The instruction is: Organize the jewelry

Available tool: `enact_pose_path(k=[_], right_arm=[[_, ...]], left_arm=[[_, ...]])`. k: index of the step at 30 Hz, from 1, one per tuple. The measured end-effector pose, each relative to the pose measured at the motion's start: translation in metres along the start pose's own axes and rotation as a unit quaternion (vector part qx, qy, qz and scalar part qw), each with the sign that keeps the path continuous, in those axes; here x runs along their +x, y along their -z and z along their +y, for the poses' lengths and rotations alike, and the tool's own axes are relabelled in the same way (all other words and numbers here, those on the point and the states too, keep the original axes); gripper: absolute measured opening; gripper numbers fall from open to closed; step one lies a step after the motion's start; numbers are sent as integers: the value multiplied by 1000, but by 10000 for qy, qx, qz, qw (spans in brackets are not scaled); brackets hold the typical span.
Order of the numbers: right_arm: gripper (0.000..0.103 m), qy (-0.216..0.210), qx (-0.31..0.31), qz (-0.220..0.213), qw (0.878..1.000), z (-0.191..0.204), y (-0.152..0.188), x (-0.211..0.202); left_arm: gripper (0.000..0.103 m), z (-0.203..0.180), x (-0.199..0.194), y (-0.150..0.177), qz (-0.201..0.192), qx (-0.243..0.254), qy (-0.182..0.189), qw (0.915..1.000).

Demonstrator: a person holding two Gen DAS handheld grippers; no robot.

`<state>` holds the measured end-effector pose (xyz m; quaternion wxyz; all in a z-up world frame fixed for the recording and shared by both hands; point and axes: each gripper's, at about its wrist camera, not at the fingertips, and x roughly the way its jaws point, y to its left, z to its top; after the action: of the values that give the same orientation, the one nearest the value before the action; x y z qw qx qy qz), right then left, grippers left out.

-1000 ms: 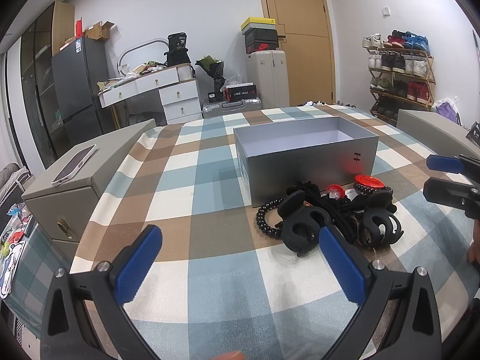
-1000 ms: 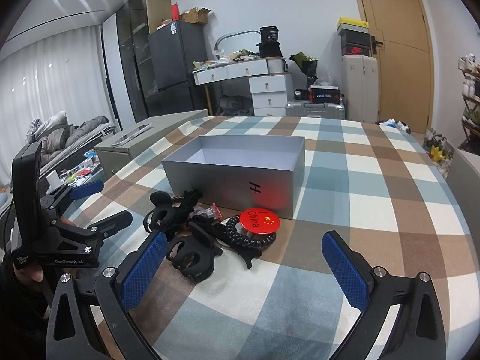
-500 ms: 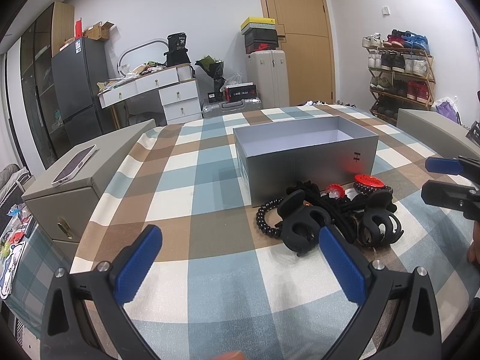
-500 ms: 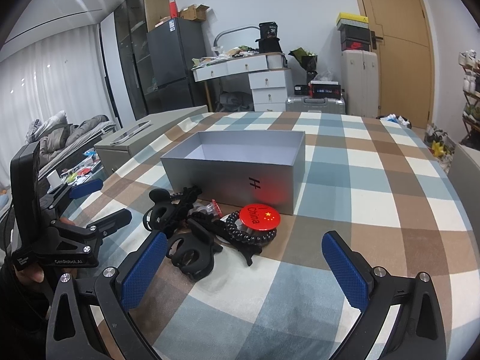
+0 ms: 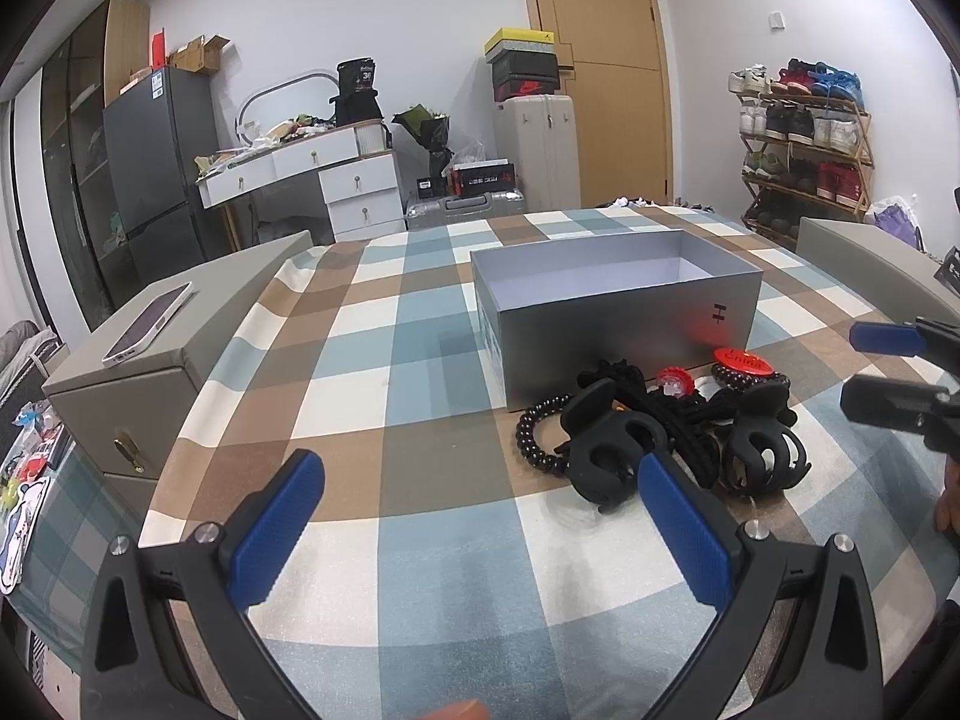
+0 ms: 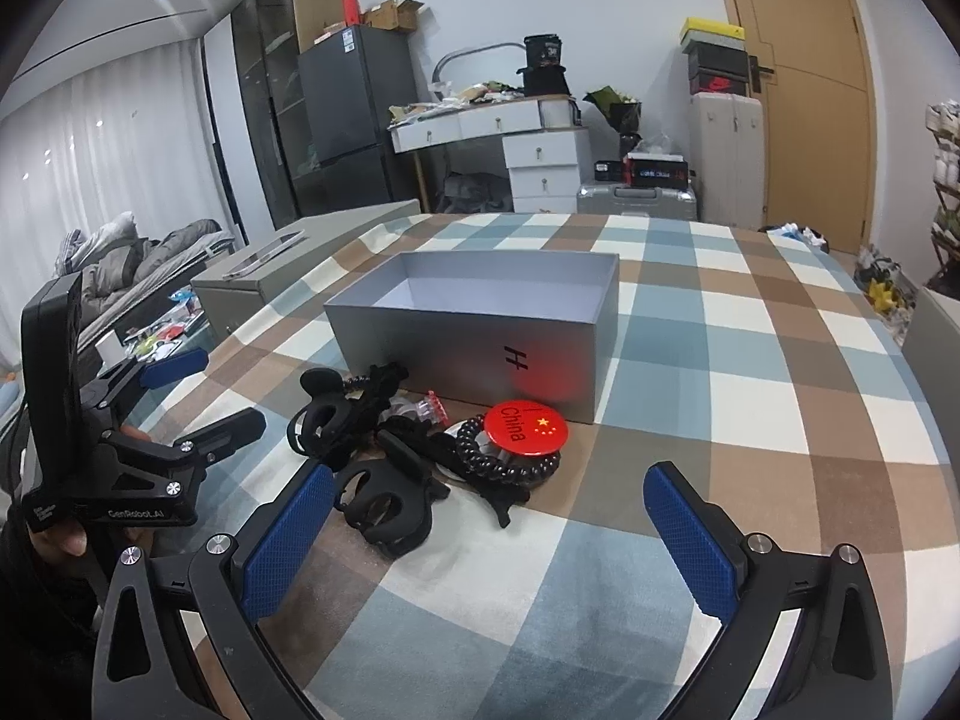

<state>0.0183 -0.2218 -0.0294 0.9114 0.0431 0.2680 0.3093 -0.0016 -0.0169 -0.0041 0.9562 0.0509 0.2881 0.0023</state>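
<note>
An open grey box (image 5: pixel 618 312) (image 6: pixel 480 330) stands empty on the checked tablecloth. In front of it lies a pile of accessories: black claw clips (image 5: pixel 606 450) (image 6: pixel 384 507), a black beaded bracelet (image 5: pixel 531 441), a black coil tie (image 6: pixel 498 465), a red China badge (image 6: pixel 525 423) (image 5: pixel 741 360) and a small red clear piece (image 5: pixel 675 381). My left gripper (image 5: pixel 480 534) is open and empty, short of the pile. My right gripper (image 6: pixel 489 540) is open and empty, its left finger beside a claw clip.
A grey cabinet (image 5: pixel 180 330) with a phone (image 5: pixel 147 324) on top stands at the table's left edge. Another grey cabinet (image 5: pixel 870 258) stands at the right. The other gripper shows in each view (image 5: pixel 900 372) (image 6: pixel 150 420).
My right gripper has moved forward and down toward the pile, and the box and badge look nearer. My left gripper has hardly moved.
</note>
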Motion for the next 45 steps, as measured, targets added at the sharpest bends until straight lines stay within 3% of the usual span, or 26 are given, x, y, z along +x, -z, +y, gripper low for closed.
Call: enact_pose_path(k=[3, 7, 14, 18, 29, 32, 38, 41, 44, 45], right_arm=[[103, 36, 10, 161, 9999, 0, -2, 4], [103, 26, 50, 370, 9993, -3, -4, 6], [103, -354, 418, 887, 9946, -10, -6, 20], [102, -773, 543, 1077, 9897, -1, -6, 25], [93, -945, 369, 1206, 9875, 19, -6, 41], [85, -964, 301, 1208, 9875, 22, -8, 40], [78, -980, 257, 1272, 9867, 25, -6, 45], [67, -967, 259, 1290, 9866, 25, -4, 48], [48, -921, 205, 1309, 9869, 27, -3, 50], [47, -892, 202, 1296, 9873, 27, -2, 49]], left_arm=[[102, 3, 1, -2, 70, -76, -87, 9999], [102, 6, -1, -7, 162, -200, 79, 9996], [102, 3, 3, -11, 371, -348, 316, 9982], [102, -2, 4, -12, 363, -311, 365, 9982], [102, 0, 6, -15, 466, -403, 345, 9975], [102, 2, 5, -14, 490, -471, 333, 9971], [102, 4, 8, -13, 591, -576, 352, 9960], [102, 2, 10, -13, 661, -560, 326, 9957], [102, 0, 12, -12, 725, -577, 336, 9951], [102, -1, 12, -12, 743, -584, 340, 9949]])
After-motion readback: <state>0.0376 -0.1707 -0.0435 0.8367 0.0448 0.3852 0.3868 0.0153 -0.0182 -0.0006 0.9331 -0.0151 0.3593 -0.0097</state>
